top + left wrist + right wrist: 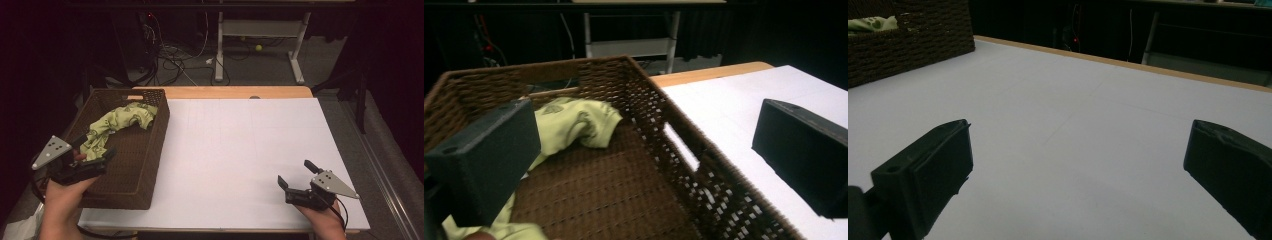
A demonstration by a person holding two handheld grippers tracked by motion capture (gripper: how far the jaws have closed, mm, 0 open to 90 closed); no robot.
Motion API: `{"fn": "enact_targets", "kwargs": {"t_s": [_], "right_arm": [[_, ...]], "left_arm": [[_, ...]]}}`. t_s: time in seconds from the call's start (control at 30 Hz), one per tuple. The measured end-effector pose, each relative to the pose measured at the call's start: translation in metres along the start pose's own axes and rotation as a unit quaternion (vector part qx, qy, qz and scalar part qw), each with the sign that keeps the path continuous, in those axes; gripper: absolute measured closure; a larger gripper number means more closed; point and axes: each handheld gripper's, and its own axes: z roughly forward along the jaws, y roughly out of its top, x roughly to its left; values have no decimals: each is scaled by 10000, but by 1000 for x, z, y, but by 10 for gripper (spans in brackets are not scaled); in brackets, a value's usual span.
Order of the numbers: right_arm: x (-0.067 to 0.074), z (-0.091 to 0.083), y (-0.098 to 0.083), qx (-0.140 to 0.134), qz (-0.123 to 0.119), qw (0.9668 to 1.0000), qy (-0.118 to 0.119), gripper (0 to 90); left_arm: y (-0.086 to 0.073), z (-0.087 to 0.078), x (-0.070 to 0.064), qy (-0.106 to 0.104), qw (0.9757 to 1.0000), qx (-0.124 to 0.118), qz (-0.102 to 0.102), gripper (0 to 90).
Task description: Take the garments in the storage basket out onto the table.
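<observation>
**Soft catch waits in the basket**

A crumpled green cloth (pixel 116 125) lies in the brown wicker basket (pixel 150 150), light and limp, best pinched at a raised fold. The left gripper (pixel 92 159) hovers over it, jaws apart; the right gripper (pixel 295 177) rests spread wide on the white table (pixel 240 140).

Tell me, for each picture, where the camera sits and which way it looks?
High view: above the person's side, facing forward and down on the table; both hands, left gripper, right gripper.
Left gripper view: rides that gripper, facing into the basket with the green cloth; own jaws apart.
Right gripper view: low over the table; own jaws apart.
All share the basket.
</observation>
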Motion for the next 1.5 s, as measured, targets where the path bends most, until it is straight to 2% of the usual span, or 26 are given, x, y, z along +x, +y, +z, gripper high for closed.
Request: {"fn": "enact_targets", "kwargs": {"t_s": [0.23,0.4,0.57,0.63,0.73,0.9,1.0,1.17,1.23,1.37,1.5], "right_arm": [[1,1,0,18,-25,10000,7,0],[1,0,0,-7,-25,10000,-24,0],[1,0,0,15,-31,10000,-18,0],[1,0,0,3,-24,10000,-25,0],[0,0,0,16,-16,10000,-42,0],[1,0,-1,2,-34,10000,-52,0],[2,0,0,26,-30,10000,-52,0],[-1,1,-1,40,25,10000,-48,0],[-3,1,0,9,80,10000,-47,0],[-5,-2,1,-43,114,9999,-77,0],[-5,-3,2,-92,107,9999,-50,0]], "left_arm": [[-5,-9,13,293,9995,-48,-86,0],[-9,-16,23,357,9992,-87,-164,0],[-12,-17,27,406,9990,-82,-170,0],[-14,-17,28,518,9984,-141,-155,0],[-16,-17,32,428,9987,-99,-245,0],[-15,-16,30,482,9985,-76,-255,0],[-12,-15,29,363,9989,-56,-303,0],[-1,-7,24,437,9986,-55,-304,0],[4,-2,23,351,9989,17,-321,0],[13,8,20,320,9989,149,-303,0],[26,17,21,254,9985,243,-423,0]]}}
